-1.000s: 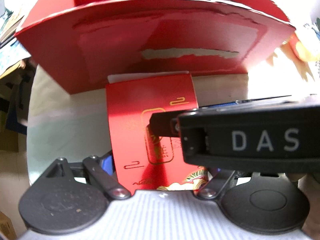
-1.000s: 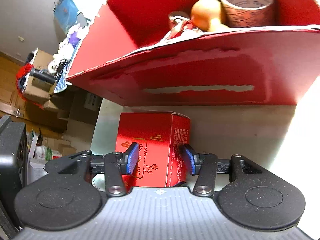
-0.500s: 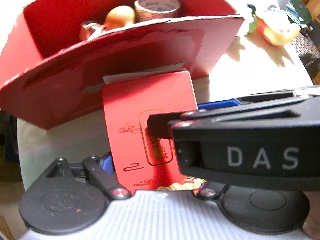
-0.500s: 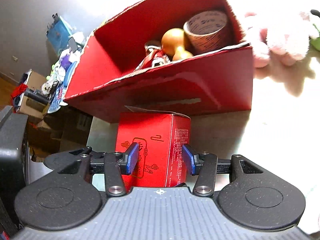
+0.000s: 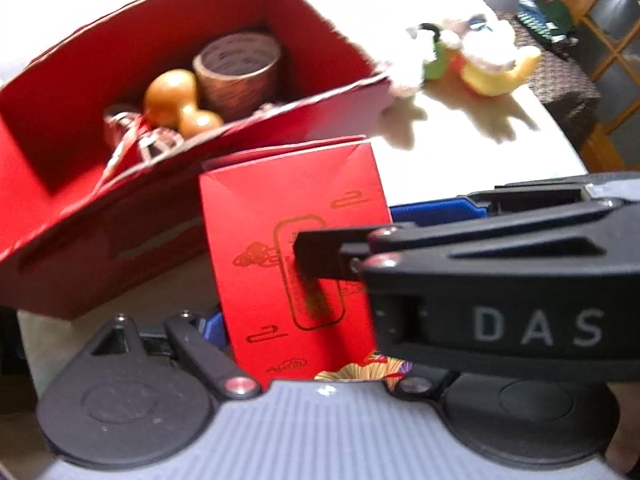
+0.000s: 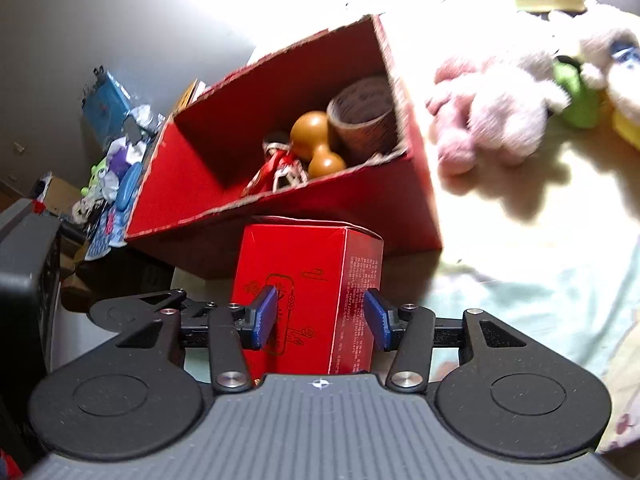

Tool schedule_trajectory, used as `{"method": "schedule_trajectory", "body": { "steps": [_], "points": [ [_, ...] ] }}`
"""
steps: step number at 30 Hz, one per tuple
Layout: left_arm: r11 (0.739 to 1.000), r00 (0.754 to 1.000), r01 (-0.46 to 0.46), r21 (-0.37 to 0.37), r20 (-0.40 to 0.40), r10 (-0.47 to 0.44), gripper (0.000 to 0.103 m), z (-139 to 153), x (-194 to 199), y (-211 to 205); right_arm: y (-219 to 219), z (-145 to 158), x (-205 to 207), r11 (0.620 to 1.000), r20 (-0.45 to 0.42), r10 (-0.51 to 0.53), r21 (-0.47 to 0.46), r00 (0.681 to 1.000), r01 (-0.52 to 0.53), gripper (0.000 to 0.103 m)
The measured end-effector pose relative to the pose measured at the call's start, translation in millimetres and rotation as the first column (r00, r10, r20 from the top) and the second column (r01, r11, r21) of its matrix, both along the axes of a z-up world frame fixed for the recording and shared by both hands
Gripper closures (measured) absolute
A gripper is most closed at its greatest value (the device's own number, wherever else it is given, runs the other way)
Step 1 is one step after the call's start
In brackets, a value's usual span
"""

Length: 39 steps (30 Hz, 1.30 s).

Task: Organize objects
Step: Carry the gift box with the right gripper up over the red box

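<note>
Gripping the small red carton (image 6: 306, 300) from both sides, the two pairs of tongs carry it together. The right tongs (image 6: 320, 318) have their blue pads (image 6: 264, 318) pressed on its printed face and its text side, low in the centre of the right wrist view. The left tongs (image 5: 300, 340) are clamped on the same carton (image 5: 292, 248); only one blue pad (image 5: 214, 330) peeks out at lower left, the far one being hidden by the body of the right tongs, which crosses the right half of the left wrist view.

Compared with a second ago, both cameras sit higher and tip downward. Then the open red box (image 5: 132, 216) showed mostly its torn front wall from below; now its inside is open to view in the upper left of the left wrist frame. The carton's folded top now reaches roughly level with the near rim rather than low against the front wall.

Inside the box lie a tape roll (image 5: 238, 74), a wooden gourd (image 5: 180, 100) and a small red-and-white figure (image 6: 280, 166), all crowded toward the right end. Plush toys (image 6: 492, 116) rest on the desk (image 6: 520, 280) just beside the box's right wall.

Judging from this, the carton is lifted and on its way over the rim; the free left half of the box looks the likelier spot.
</note>
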State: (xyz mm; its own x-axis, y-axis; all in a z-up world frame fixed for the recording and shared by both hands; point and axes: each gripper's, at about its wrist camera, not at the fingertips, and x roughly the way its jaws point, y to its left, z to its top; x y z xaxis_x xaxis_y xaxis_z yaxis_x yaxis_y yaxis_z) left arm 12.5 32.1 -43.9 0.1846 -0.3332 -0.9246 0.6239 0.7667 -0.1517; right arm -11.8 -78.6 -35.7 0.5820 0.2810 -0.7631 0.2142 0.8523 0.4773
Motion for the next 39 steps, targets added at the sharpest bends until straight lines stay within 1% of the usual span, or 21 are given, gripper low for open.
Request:
{"method": "schedule_trajectory", "body": {
  "steps": [5, 9, 11, 15, 19, 22, 25, 30, 32, 36, 39],
  "points": [
    [0.996, 0.998, 0.068, -0.051, 0.0, -0.068, 0.019, 14.7, -0.3, -11.5, -17.1, 16.3, -16.7, 0.998, 0.031, -0.064, -0.014, 0.997, 0.064, 0.053],
    [0.99, 0.993, 0.115, -0.083, 0.013, -0.115, 0.019, 25.2, -1.8, -19.4, -23.9, 27.1, -24.8, 0.994, 0.048, -0.091, -0.049, 0.995, 0.093, 0.054],
    [0.986, 0.99, 0.138, -0.098, 0.028, -0.136, 0.019, 29.9, -4.9, -24.2, -27.0, 31.9, -28.5, 0.992, 0.055, -0.102, -0.067, 0.993, 0.106, 0.054],
    [0.978, 0.984, 0.175, -0.118, 0.065, -0.168, 0.019, 41.8, -11.3, -33.6, -39.4, 42.9, -37.3, 0.988, 0.073, -0.136, -0.06, 0.988, 0.141, 0.054],
    [0.972, 0.975, 0.192, -0.139, 0.142, -0.172, 0.019, 62.3, -15.0, -39.0, -45.4, 64.2, -41.8, 0.985, 0.133, -0.146, -0.074, 0.98, 0.157, 0.056],
    [0.97, 0.972, 0.176, -0.165, 0.184, -0.146, 0.019, 79.4, -9.4, -37.6, -44.9, 80.9, -38.9, 0.983, 0.201, -0.132, -0.1, 0.971, 0.155, 0.056],
    [0.972, 0.973, 0.138, -0.192, 0.211, -0.096, 0.019, 95.2, -0.3, -30.5, -43.5, 90.9, -29.3, 0.982, 0.264, -0.112, -0.117, 0.958, 0.147, 0.057],
    [0.981, 0.957, 0.065, -0.185, 0.289, -0.008, 0.019, 111.4, 13.3, -15.9, -39.9, 97.2, -4.1, 0.989, 0.342, -0.087, -0.08, 0.936, 0.121, 0.056],
    [0.983, 0.95, 0.028, -0.181, 0.311, 0.03, 0.019, 115.5, 21.2, -7.4, -38.1, 95.0, 10.9, 0.994, 0.36, -0.075, -0.051, 0.93, 0.099, 0.057],
    [0.981, 0.948, -0.057, -0.185, 0.297, 0.112, 0.019, 115.4, 44.9, 14.6, -30.2, 89.0, 41.2, 0.999, 0.358, -0.049, 0.013, 0.932, 0.047, 0.058],
    [0.981, 0.931, -0.112, -0.158, 0.329, 0.16, 0.019, 115.1, 57.3, 27.8, -18.9, 84.1, 62.7, 0.999, 0.35, -0.014, 0.045, 0.937, -0.002, 0.058]
  ]
}}
